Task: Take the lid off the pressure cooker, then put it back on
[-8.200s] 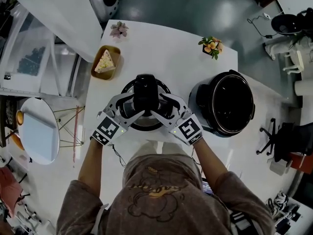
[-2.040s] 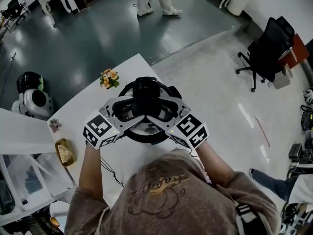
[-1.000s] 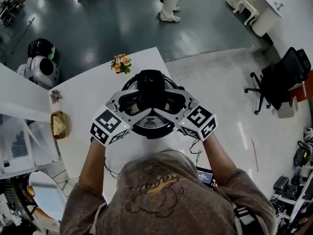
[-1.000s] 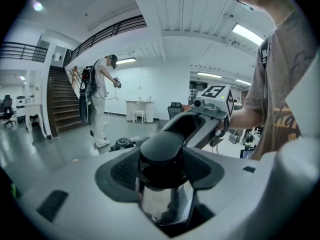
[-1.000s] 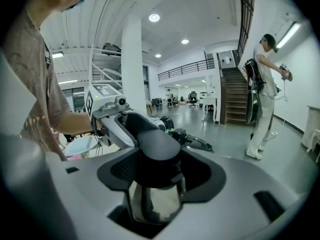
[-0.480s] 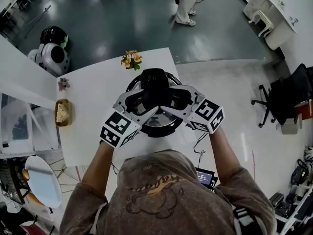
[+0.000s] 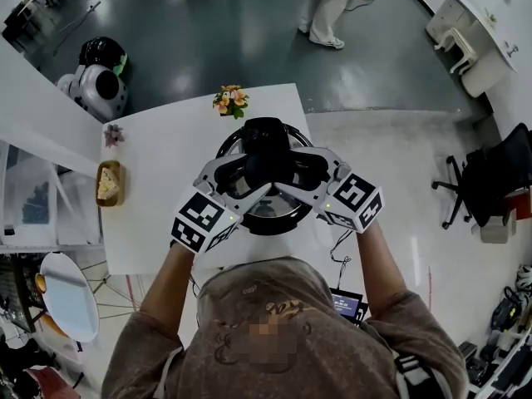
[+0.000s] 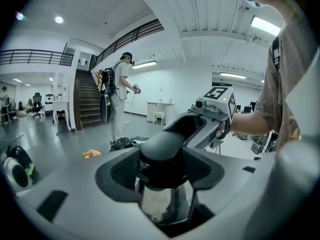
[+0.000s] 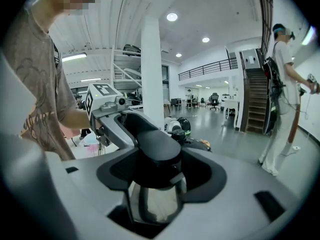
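1. Toward the far right corner of the white tabletop [image 7: 166,169], close to its right edge, stands the black pressure cooker [image 7: 270,226].
2. Directly over the cooker is the lid [image 9: 152,204], with its bulky black handle [image 7: 264,141] on top. From where I stand I cannot tell whether the lid is fully seated on the rim.
3. The left gripper [image 7: 248,178] comes in from the near left. Its jaws are closed on the handle, with the pads pressed to either side of it.
4. The right gripper [image 7: 288,178] comes in from the near right and clamps the same handle the same way, so the two grippers face each other across it.
5. Just beyond the cooker, at the far edge, sits a small pot of orange flowers [image 7: 231,100].
6. Along the left edge are a tiny pink plant [image 7: 114,134] and a wooden plate [image 7: 108,183] with a slice of cake on it.
7. On the dark floor beyond the table, someone [image 7: 328,11] stands.
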{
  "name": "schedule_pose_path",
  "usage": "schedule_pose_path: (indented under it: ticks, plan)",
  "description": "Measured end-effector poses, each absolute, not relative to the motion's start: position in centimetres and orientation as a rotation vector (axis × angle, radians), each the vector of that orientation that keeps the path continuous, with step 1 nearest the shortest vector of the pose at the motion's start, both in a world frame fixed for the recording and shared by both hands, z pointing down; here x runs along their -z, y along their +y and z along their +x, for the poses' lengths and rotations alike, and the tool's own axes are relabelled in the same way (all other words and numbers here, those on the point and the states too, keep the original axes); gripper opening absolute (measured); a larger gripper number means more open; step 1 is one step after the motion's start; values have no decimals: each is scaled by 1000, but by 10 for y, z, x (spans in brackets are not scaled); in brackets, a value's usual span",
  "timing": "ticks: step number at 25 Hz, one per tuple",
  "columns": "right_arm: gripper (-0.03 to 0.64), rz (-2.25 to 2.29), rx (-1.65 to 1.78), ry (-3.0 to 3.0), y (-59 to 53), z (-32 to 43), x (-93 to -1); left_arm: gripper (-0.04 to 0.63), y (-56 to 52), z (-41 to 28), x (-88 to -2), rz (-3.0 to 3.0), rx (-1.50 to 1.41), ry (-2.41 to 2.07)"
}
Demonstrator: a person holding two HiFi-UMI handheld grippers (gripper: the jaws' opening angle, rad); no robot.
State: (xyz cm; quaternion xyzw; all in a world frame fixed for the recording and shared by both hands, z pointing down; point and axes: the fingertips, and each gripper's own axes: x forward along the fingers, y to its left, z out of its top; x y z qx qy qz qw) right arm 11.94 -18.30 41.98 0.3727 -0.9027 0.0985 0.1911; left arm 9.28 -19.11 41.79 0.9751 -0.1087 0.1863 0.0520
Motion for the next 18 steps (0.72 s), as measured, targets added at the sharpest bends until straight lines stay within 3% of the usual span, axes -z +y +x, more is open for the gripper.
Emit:
schedule_pose_path:
  ticks: [18]
  plan:
    - [222, 1647, -220, -2356, -116, 110, -399, 262, -146, 25, -399, 2964, -329, -242]
